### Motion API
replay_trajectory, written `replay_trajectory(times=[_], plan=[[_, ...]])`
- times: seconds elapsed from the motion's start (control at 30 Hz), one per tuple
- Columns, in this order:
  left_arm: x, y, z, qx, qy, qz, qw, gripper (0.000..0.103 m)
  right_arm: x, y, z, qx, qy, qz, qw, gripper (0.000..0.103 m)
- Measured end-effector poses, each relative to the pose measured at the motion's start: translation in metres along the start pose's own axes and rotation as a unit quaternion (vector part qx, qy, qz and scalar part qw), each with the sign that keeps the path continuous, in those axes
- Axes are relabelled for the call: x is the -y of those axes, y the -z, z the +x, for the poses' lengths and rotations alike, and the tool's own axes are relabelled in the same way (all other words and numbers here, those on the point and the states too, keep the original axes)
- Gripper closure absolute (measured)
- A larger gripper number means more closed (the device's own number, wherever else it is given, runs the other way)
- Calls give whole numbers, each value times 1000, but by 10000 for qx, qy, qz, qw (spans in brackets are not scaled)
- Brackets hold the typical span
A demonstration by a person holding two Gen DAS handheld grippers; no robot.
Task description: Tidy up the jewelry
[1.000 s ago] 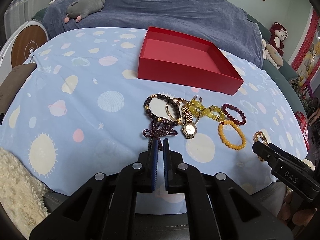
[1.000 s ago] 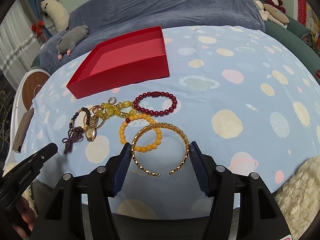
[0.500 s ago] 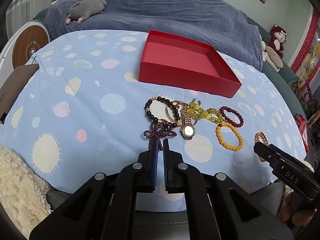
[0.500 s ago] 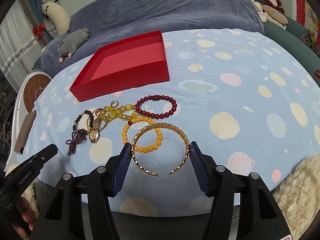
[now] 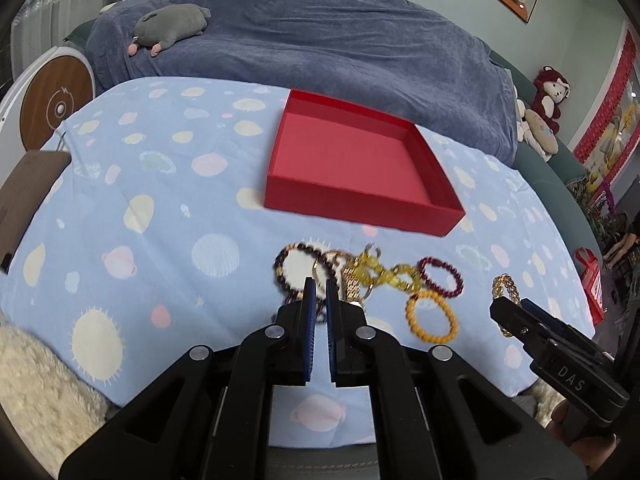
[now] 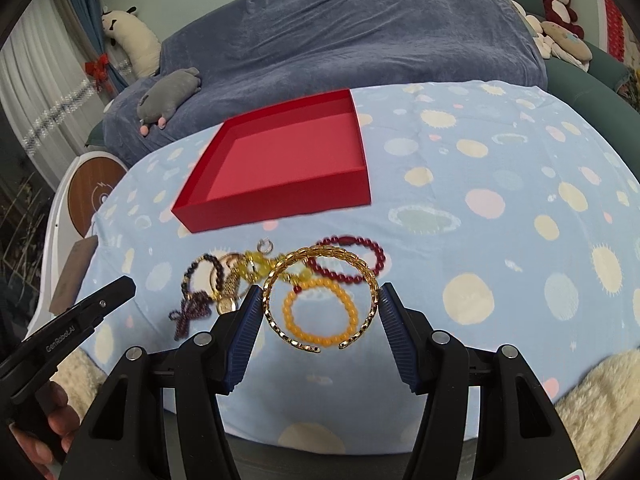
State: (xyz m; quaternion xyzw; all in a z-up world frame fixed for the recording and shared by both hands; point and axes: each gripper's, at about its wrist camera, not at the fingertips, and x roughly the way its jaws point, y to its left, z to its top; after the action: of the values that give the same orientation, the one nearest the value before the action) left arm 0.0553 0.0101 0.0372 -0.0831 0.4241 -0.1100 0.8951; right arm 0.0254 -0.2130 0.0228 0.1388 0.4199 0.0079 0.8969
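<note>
**Inspector:** Left gripper (image 5: 317, 286)?

**Assistant:** Nearly closed, holding nothing, above the bead pile (image 5: 360, 280).

**Inspector:** Right gripper (image 6: 320, 304)?

**Assistant:** Clamped across the gold bangle (image 6: 320, 296), lifted, presumably bound for the empty red box (image 6: 280, 160).

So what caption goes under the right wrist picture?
Right gripper holds a gold bangle above other bracelets, with the red box waiting behind.
</note>
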Motion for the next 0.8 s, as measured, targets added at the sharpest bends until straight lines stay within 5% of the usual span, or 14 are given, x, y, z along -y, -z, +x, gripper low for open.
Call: replay_trajectory(times=[0.6, 0.8], plan=[[32, -158, 56, 476, 247, 459, 9975, 98, -10, -142, 52, 371, -217, -186, 9989, 46], [12, -143, 60, 254, 171, 258, 9992, 97, -12, -141, 56, 345, -245, -338, 9985, 46]])
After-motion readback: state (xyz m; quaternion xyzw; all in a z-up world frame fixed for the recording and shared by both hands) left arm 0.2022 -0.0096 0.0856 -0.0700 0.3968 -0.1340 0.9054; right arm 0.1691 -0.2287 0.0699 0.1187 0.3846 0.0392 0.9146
